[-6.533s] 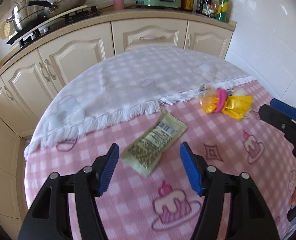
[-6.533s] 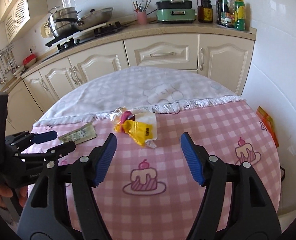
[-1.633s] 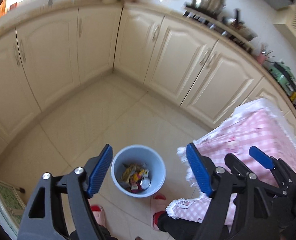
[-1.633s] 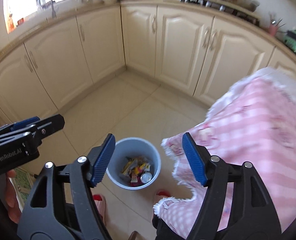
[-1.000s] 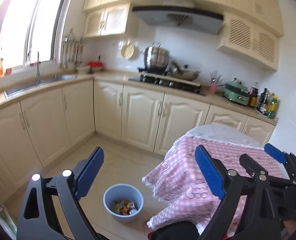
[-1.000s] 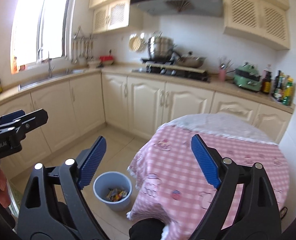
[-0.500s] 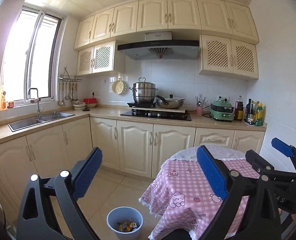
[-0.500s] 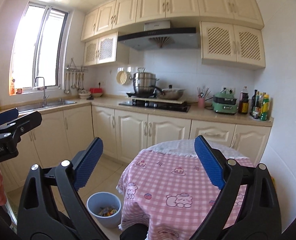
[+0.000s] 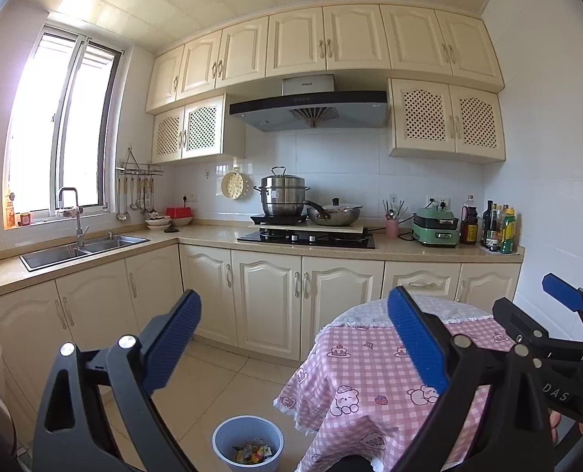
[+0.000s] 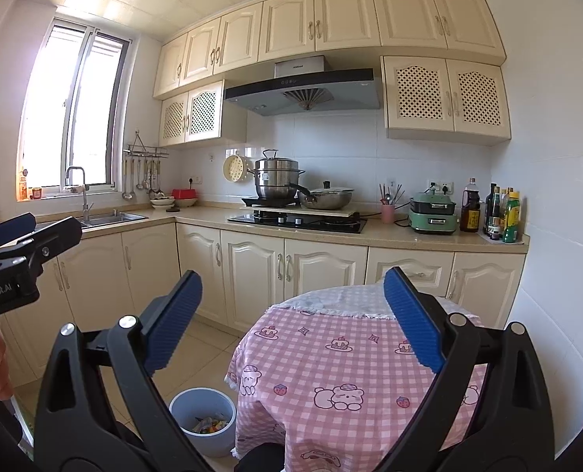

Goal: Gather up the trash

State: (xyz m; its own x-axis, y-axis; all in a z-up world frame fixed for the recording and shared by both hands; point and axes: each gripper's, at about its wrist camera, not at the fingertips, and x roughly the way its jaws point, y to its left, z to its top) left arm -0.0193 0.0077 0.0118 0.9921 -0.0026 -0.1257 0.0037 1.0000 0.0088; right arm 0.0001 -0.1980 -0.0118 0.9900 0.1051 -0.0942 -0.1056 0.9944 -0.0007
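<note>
The left hand-held gripper (image 9: 291, 338) is held level, its blue ribbed pads spread wide with nothing between them. Below it, on the tiled floor (image 9: 220, 385), stands the round pale-blue plastic bin (image 9: 248, 438) with colourful wrappers (image 9: 252, 452) lying inside, just beside the hanging edge of the pink checked tablecloth (image 9: 362, 373) covering the round surface. The right hand-held gripper (image 10: 291, 318) likewise stands wide open and empty, pointing at the cream kitchen cabinets (image 10: 252, 271).
</note>
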